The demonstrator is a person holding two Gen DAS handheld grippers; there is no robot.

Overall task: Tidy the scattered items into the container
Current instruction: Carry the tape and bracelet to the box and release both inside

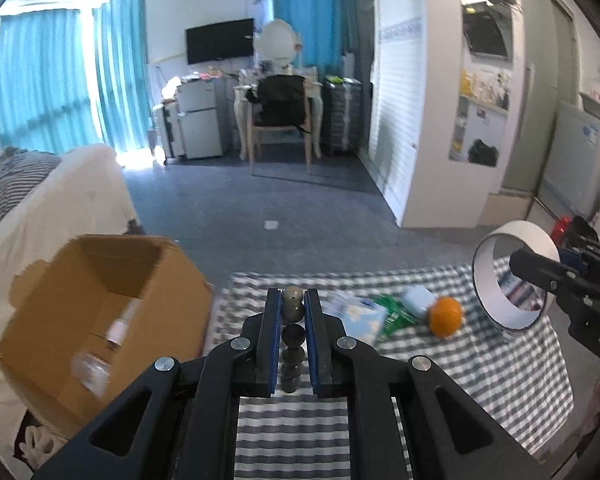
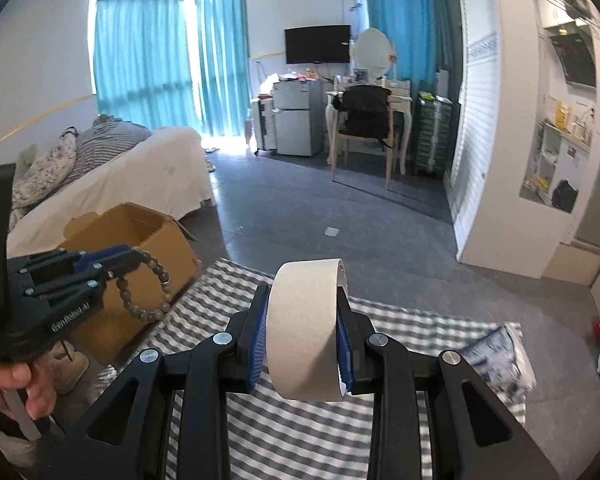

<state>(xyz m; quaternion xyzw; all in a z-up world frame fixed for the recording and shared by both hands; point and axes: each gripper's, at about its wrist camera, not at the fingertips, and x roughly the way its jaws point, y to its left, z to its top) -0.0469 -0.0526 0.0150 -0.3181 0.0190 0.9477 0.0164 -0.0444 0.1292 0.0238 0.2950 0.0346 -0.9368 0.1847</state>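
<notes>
I see the cardboard box (image 1: 100,312) at the frame's left, open, beside my checked cloth (image 1: 440,360). My right gripper (image 2: 302,336) pinches the tape roll (image 2: 306,328) at centre frame. My left gripper (image 1: 293,332) clamps the bead bracelet (image 1: 293,336), right of the box.
</notes>
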